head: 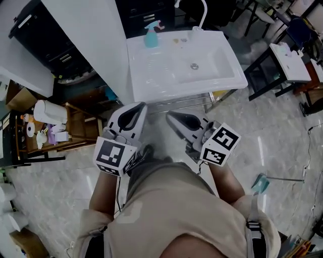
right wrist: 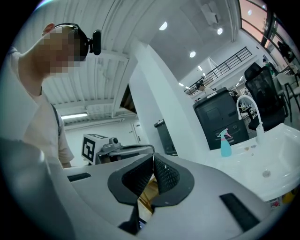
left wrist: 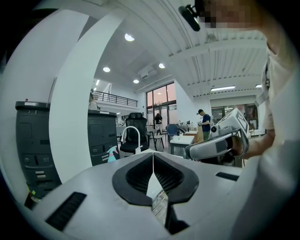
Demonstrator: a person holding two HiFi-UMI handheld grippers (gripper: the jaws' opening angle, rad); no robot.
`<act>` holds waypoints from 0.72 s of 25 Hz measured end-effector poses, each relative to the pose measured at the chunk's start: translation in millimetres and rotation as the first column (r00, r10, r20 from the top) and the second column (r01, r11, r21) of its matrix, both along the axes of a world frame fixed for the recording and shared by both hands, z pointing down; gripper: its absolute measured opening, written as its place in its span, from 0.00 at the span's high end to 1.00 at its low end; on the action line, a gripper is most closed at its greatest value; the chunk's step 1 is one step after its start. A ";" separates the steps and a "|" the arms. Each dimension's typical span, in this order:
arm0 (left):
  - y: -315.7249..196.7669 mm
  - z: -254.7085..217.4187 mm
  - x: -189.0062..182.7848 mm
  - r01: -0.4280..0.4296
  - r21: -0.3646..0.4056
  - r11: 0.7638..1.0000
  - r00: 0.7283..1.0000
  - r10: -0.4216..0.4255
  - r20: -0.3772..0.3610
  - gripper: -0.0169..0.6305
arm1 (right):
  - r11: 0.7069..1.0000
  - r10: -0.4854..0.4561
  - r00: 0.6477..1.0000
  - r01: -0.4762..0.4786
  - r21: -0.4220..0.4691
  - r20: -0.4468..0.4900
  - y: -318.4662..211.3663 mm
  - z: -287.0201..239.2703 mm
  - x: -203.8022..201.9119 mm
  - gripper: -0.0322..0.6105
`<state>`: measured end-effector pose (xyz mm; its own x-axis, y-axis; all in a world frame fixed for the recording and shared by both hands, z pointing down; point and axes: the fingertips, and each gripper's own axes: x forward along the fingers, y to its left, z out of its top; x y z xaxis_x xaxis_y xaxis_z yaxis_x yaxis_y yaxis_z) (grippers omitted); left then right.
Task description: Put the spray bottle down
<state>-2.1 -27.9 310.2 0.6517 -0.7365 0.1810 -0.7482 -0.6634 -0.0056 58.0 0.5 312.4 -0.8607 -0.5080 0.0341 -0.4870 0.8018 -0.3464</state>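
Left gripper (head: 135, 107) and right gripper (head: 172, 117) were both closed, empty; spray bottle (head: 151, 36) stood on the sink (head: 229, 70) at its 11 o'clock corner, so putdown looked done, nothing left.

Beige shirt (head: 171, 211), grey left hand-held gripper (head: 139, 106), right hand-held gripper (head: 170, 116)

Two grippers are in view, the left gripper (head: 137, 107) and the right gripper (head: 170, 117), each carrying one marker cube. Ahead of both claws stands one white sink (head: 166, 70), with one blue spray bottle (head: 151, 36) and one curved faucet (head: 203, 12) on it. Left of the left claw is one wooden cart (head: 75, 126). Far beyond the left claw are one black office chair (left wrist: 136, 135) and two distant people (left wrist: 205, 123).
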 end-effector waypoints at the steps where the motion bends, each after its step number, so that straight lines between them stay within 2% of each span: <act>1: 2.8 1.7 2.1 0.001 -0.004 1.000 1.000 -0.001 0.011 0.95 | 1.000 -0.007 1.000 0.007 -0.001 0.003 3.3 0.3 2.8 0.92; 3: 3.9 7.1 6.3 0.000 -0.015 1.000 0.999 0.000 0.047 0.95 | 1.000 -0.026 1.000 0.026 -0.006 -0.004 7.4 4.4 8.3 0.92; 7: 11.2 13.2 11.2 0.005 -0.042 0.999 0.996 -0.001 0.087 0.95 | 0.998 -0.060 0.995 0.059 -0.026 -0.077 17.4 25.6 13.4 0.92; 12: 23.3 26.4 2.6 0.018 -0.080 0.997 0.993 -0.009 0.114 0.95 | 0.992 -0.119 0.991 0.115 -0.050 -0.069 33.6 32.3 1.4 0.92; 18: 25.9 24.7 -5.1 -0.024 -0.084 0.996 0.990 0.036 0.138 0.95 | 0.992 -0.118 0.989 0.114 -0.054 -0.086 37.5 40.5 -6.9 0.92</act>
